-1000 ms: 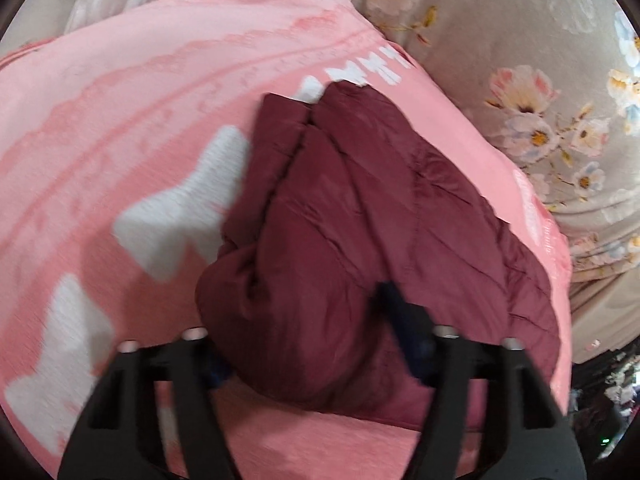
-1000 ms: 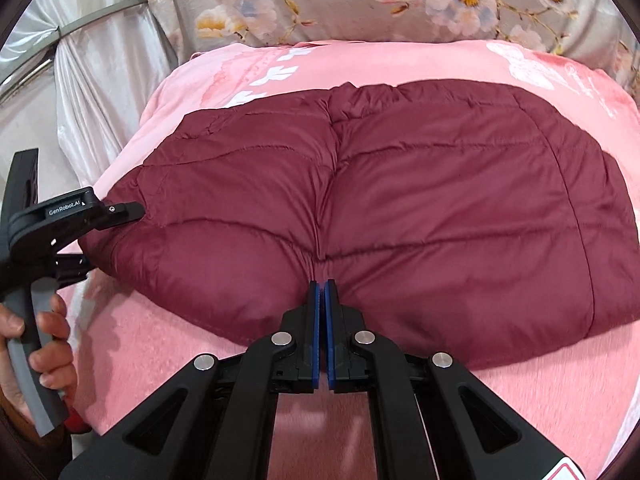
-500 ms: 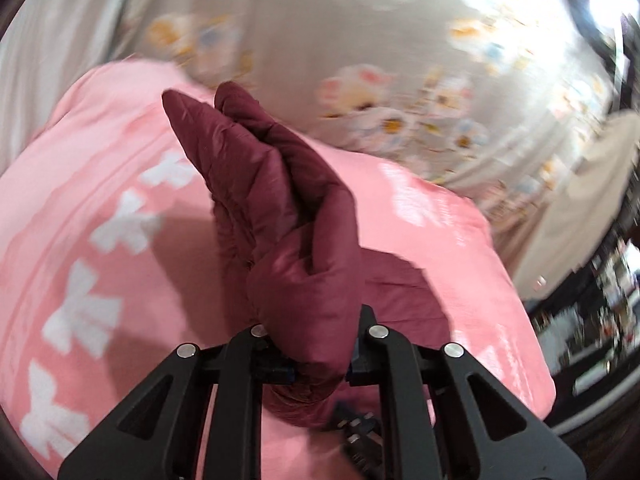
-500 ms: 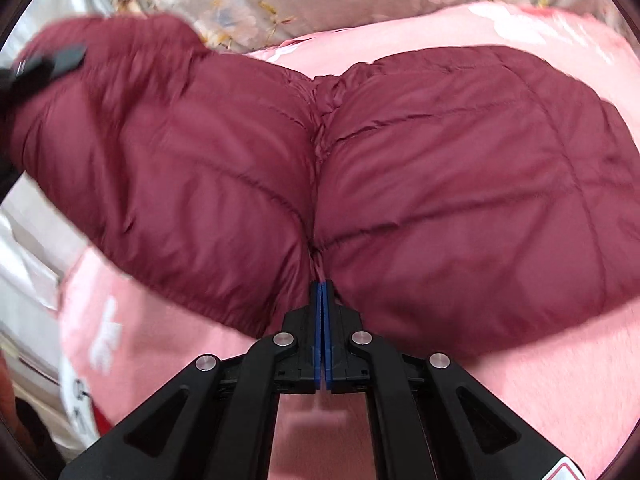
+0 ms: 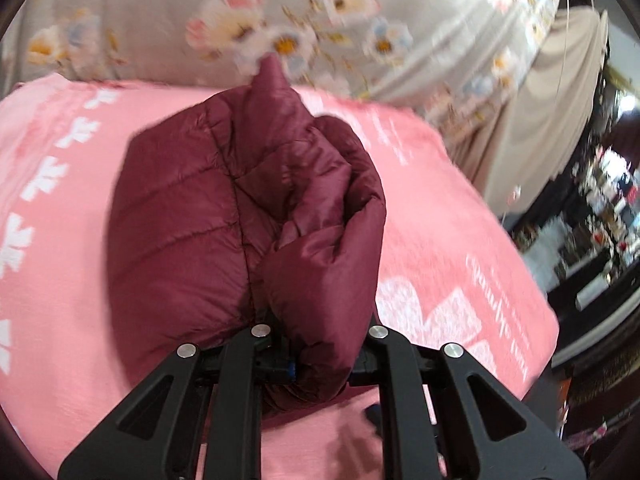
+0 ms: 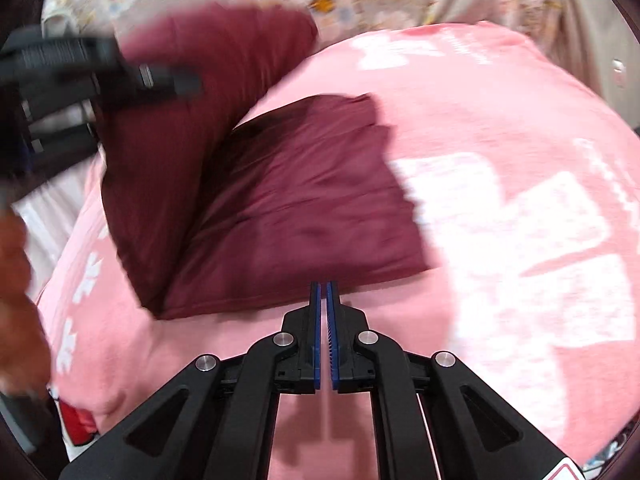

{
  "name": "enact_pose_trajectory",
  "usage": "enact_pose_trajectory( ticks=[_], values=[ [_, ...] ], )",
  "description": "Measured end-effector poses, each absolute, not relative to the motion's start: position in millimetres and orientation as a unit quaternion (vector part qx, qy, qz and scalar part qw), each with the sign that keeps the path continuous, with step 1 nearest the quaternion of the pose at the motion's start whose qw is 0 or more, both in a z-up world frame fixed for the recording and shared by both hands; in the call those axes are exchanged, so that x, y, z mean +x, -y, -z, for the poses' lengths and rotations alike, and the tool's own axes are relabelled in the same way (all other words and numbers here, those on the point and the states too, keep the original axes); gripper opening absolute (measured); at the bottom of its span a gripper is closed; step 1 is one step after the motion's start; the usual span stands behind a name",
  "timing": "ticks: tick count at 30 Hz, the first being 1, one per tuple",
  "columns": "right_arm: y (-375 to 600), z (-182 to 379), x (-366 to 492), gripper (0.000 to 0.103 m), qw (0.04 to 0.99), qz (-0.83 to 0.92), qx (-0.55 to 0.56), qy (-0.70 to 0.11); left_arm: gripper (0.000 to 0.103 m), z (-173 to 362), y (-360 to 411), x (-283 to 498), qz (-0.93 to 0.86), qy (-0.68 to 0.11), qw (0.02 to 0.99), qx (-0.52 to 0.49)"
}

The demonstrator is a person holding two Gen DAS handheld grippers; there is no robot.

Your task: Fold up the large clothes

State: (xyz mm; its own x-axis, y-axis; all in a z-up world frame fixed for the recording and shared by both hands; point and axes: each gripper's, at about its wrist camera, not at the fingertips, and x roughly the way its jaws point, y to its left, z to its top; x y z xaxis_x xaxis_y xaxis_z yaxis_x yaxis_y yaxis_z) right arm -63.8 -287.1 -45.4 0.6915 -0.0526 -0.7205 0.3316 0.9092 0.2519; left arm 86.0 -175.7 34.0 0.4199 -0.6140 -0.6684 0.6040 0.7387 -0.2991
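A maroon quilted jacket (image 5: pixel 192 216) lies on a pink blanket (image 5: pixel 440 240). My left gripper (image 5: pixel 316 344) is shut on a bunched end of it, and the padding bulges out between the fingers. The right wrist view shows that gripper (image 6: pixel 100 68) blurred at the upper left, holding this end raised above the rest of the jacket (image 6: pixel 304 208), which stays flat on the blanket (image 6: pixel 500 160). My right gripper (image 6: pixel 324 286) is at the jacket's near hem. Its blue pads are opening to a thin slit with nothing between them.
A floral cloth (image 5: pixel 280 20) hangs behind the bed. Cluttered shelves (image 5: pixel 600 220) stand off its right side. A person's hand (image 6: pixel 12 300) shows at the left edge, with a red object (image 6: pixel 78 424) below it. White bow prints mark the blanket.
My left gripper closed on the jacket's left end and carried it up and over toward the right. The right gripper slid right along the hem, and its pads parted slightly.
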Motion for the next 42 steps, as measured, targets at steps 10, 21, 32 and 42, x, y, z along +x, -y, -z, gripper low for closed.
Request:
enact_pose_trajectory(
  ticks=[10,21,32,42],
  values=[
    [332,46,-83,0.005,0.895,0.144,0.219,-0.361,0.014,42,230,74,0.341,-0.457,0.82,0.053],
    [366,-9,-77,0.021,0.913,0.114,0.24,-0.309,0.078,-22,187,70,0.396,-0.405,0.823,-0.044],
    [379,-91,36,0.052,0.913,0.059,0.295,-0.277,0.082,-91,118,177,0.234,-0.376,0.892,-0.089],
    [388,-37,133,0.052,0.846,0.162,0.353,-0.365,0.082,-64,140,248,0.169,-0.414,0.893,-0.042]
  ],
)
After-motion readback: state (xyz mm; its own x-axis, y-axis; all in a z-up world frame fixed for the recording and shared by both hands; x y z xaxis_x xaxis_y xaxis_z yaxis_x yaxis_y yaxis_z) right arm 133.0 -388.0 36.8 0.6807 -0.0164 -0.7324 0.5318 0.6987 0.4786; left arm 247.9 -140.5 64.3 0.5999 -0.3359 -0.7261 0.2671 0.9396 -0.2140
